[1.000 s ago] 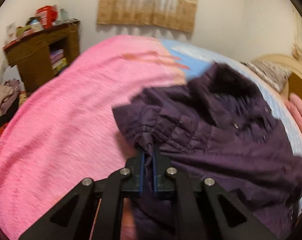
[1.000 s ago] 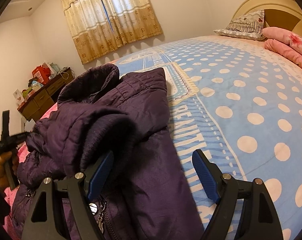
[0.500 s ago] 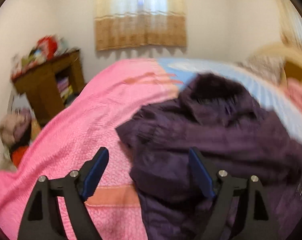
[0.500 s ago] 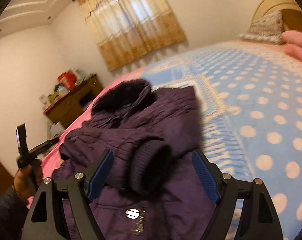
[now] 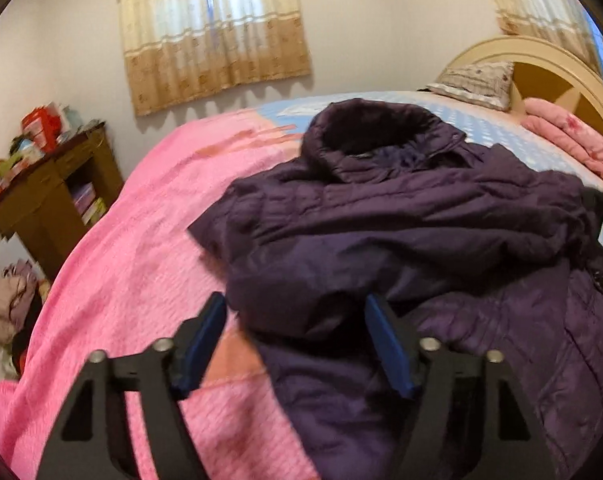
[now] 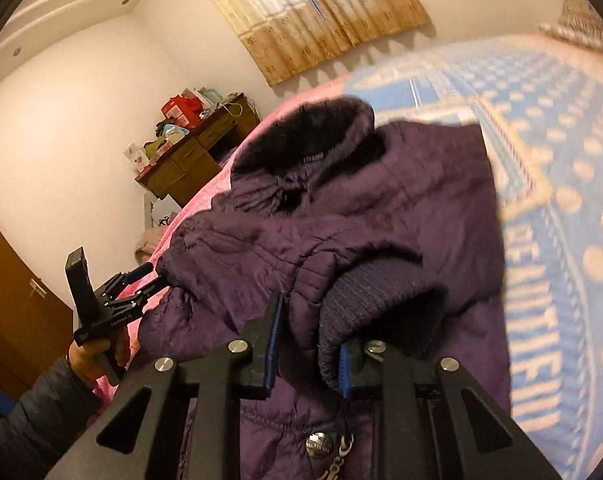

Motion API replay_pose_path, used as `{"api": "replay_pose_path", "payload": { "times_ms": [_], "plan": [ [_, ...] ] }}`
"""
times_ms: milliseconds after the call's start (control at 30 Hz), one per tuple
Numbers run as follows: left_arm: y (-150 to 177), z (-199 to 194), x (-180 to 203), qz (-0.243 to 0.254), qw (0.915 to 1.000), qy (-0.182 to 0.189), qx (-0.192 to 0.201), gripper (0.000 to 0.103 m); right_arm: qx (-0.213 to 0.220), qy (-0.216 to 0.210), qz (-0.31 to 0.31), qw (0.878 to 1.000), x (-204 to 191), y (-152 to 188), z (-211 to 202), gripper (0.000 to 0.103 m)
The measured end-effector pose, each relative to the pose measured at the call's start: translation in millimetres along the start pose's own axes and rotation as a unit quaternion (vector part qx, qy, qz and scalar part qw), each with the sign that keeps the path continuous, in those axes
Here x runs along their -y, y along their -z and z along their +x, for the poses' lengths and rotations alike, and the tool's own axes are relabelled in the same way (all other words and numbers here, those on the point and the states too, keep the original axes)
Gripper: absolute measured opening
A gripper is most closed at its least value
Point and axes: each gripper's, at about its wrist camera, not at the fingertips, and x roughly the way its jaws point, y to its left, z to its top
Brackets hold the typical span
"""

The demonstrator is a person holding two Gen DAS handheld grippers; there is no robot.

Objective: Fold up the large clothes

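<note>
The purple jacket point(image 5: 401, 216) is lying on the bed, half on the pink blanket point(image 5: 133, 248) and half on the blue dotted sheet point(image 6: 573, 184), collar pointing toward the curtain wall and both sleeves thrown across the chest. It looks like a padded, puffy one, so my guess is it's light but bulky, soft and springy, with a slick shell that will want to slide out of a shallow pinch. The ribbed cuff point(image 6: 365, 300) is the grippy part and probably the best place to take hold (seams and hem edges would be my second pick).

The right tongs point(image 6: 305, 356) are closing around that cuff right now. The knit sits between the jaws, up against the right-hand pad, though there's a gap on the other side, so it isn't clamped yet. The left tongs point(image 5: 297, 340) are about half open and closing too, with a fold of the other sleeve between the pads but nothing pinched.

The right view shows the cuff, the zipper pull and snap button, plus the person's hand point(image 6: 97, 354) holding the left tongs. The left view misses all that, but shows the headboard, pillow point(image 5: 473, 82) and a folded pink quilt point(image 5: 569, 140).
</note>
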Motion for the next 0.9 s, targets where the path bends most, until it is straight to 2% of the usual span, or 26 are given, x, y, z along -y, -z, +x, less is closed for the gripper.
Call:
{"api": "replay_pose_path", "payload": {
  "times_ms": [33,100,133,200,233,267,300,333,400,433,500,533,600,667,733,767,833,900],
  "plan": [
    [-1.6,6.3,5.2,0.007,0.9999,0.002,-0.010,0.063,0.015,0.004,-0.007,1.000,-3.4,-6.2,-7.8,0.018],
    [0.8,24.1,10.9,0.002,0.9982,0.027,-0.054,0.054,0.040,0.021,-0.010,0.999,-5.8,-15.0,-26.1,0.018],
    [5.2,31.4,13.4,0.003,0.9967,0.034,-0.073,0.054,0.036,0.026,-0.009,0.999,-4.6,-17.0,-27.4,0.018],
    [14.2,35.1,16.4,0.016,0.9969,0.008,-0.077,0.056,-0.011,0.037,-0.020,0.999,0.0,-14.9,-13.9,0.019],
    [14.8,34.2,12.5,0.004,0.9968,0.013,-0.079,0.056,-0.039,0.063,-0.031,0.997,3.3,-9.7,-3.5,0.025],
    [14.0,30.9,7.2,-0.012,0.9967,0.017,-0.078,0.056,-0.062,0.093,-0.039,0.993,7.8,-4.6,4.5,0.042],
    [13.1,26.2,4.1,-0.020,0.9968,0.016,-0.076,0.056,-0.082,0.126,-0.039,0.988,16.2,0.6,11.0,0.053],
    [12.0,19.5,2.5,-0.021,0.9971,0.014,-0.071,0.056,-0.080,0.133,-0.031,0.987,21.8,1.7,8.9,0.067],
    [8.7,2.4,0.9,-0.019,0.9979,0.017,-0.059,0.057,-0.050,0.150,-0.014,0.987,30.5,-0.4,-9.5,0.068],
    [4.0,-12.5,-0.4,-0.019,0.9985,0.025,-0.044,0.058,-0.028,0.178,-0.019,0.984,27.8,-3.2,-21.2,0.068],
    [-6.2,-35.8,-4.1,-0.019,0.9994,0.027,-0.009,0.076,0.017,0.212,-0.036,0.976,14.9,-11.1,-42.8,0.068],
    [-11.7,-42.7,-4.5,-0.020,0.9995,0.024,0.007,0.081,0.037,0.209,-0.043,0.976,5.1,-17.6,-52.7,0.068],
    [-30.2,-57.7,-4.7,-0.040,0.9977,0.002,0.054,0.103,0.052,0.176,-0.053,0.981,-12.8,-25.8,-56.4,0.068],
    [-48.5,-52.6,0.8,-0.057,0.9958,-0.024,0.067,0.103,0.037,0.113,-0.052,0.992,-27.2,-30.0,-40.2,0.068],
    [-59.9,-33.8,9.6,-0.074,0.9953,-0.033,0.053,0.103,0.007,0.052,-0.048,0.997,-34.8,-26.9,-9.1,0.068],
    [-65.3,-16.5,17.1,-0.080,0.9953,-0.038,0.038,0.103,-0.007,0.049,-0.052,0.997,-36.8,-22.4,3.9,0.068],
    [-65.4,2.4,27.1,-0.078,0.9957,-0.042,0.025,0.103,-0.030,0.076,-0.066,0.994,-34.4,-11.7,30.5,0.068],
    [-60.9,24.7,36.2,-0.061,0.9960,-0.066,-0.003,0.103,-0.054,0.098,-0.073,0.991,-20.8,-3.2,51.7,0.068]
  ]
}}
